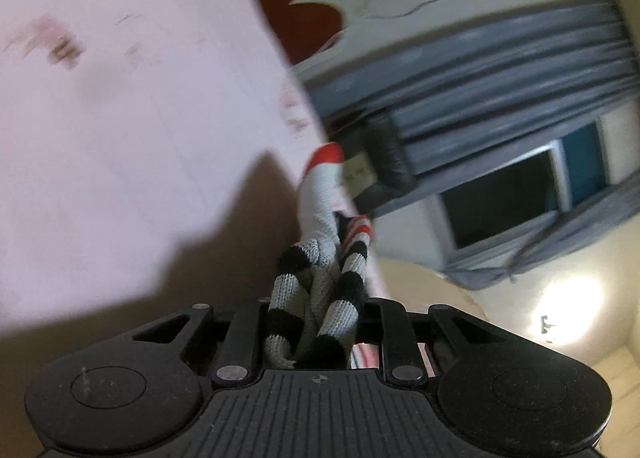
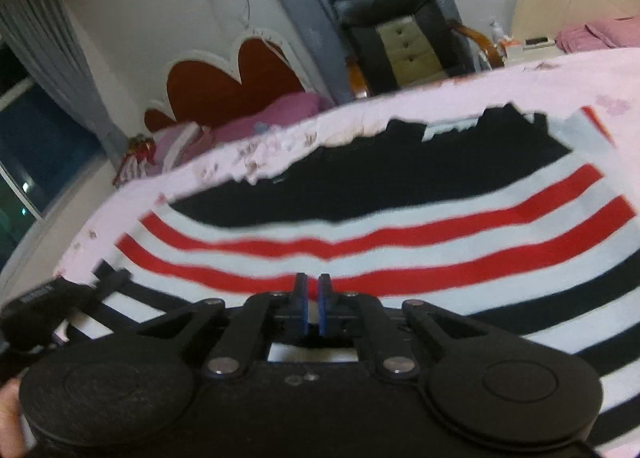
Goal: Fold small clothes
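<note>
A knit sweater (image 2: pixel 400 226) with black, white and red stripes lies spread flat on the pink bedsheet (image 2: pixel 600 74). My right gripper (image 2: pixel 313 286) hovers low over its red stripes, the blue-padded fingers (image 2: pixel 302 298) almost together with nothing between them. In the left wrist view my left gripper (image 1: pixel 310 322) is shut on a bunched black-and-grey striped part of the sweater (image 1: pixel 288 290), which hides the fingertips. From there a white sleeve with a red cuff (image 1: pixel 320 186) stretches away along the edge of the bedsheet (image 1: pixel 120 118).
Past the bed's far edge stand a black leather chair (image 2: pixel 384 18) and a red heart-shaped headboard (image 2: pixel 240 82) with pink bedding (image 2: pixel 280 110) before it. Grey curtains (image 1: pixel 500 70) and a dark window (image 1: pixel 504 202) line the wall. A hand (image 2: pixel 8 410) shows at the lower left.
</note>
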The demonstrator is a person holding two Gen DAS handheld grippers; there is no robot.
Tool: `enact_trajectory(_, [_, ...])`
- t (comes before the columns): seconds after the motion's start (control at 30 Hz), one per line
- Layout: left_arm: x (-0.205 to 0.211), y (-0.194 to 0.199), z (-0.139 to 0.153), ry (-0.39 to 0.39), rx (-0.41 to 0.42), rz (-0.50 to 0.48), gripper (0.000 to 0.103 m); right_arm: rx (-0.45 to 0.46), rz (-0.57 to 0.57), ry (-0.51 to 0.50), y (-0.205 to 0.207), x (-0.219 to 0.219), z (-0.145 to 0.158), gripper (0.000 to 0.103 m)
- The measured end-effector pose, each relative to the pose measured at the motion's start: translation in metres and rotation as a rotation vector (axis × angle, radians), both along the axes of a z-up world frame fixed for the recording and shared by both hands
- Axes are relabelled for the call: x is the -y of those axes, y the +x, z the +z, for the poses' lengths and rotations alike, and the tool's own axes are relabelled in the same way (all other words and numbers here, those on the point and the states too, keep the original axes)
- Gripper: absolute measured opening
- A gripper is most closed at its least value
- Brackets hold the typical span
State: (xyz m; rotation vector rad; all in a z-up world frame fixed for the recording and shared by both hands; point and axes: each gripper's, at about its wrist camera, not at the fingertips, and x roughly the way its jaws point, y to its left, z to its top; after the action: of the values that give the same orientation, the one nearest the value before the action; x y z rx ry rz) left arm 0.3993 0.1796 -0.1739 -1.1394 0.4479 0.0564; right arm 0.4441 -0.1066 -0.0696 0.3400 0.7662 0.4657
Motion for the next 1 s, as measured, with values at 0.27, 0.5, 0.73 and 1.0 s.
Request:
enact_trajectory(0.27, [-0.009, -0.001, -0.022, -0.076, -0.036, 0.000, 0.020, -0.042, 0.003, 0.000, 0.000, 0.006, -0.016, 0.000])
enact_trajectory(0.5, [0.002, 0.008, 0.005, -0.076, 0.026, -0.030, 0.020, -0.056, -0.003, 0.029, 0.008, 0.009, -0.022, 0.000])
enact_trajectory(0.73, [0.058, 0.030, 0.090, 0.047, 0.157, -0.205, 0.020, -0.062, -0.028, 0.082, 0.007, 0.016, -0.027, 0.000])
enact_trajectory(1.0, [0.215, 0.084, 0.105, 0.278, 0.056, -0.527, 0.020, -0.066, -0.350, 0.432, -0.027, 0.130, -0.018, 0.008])
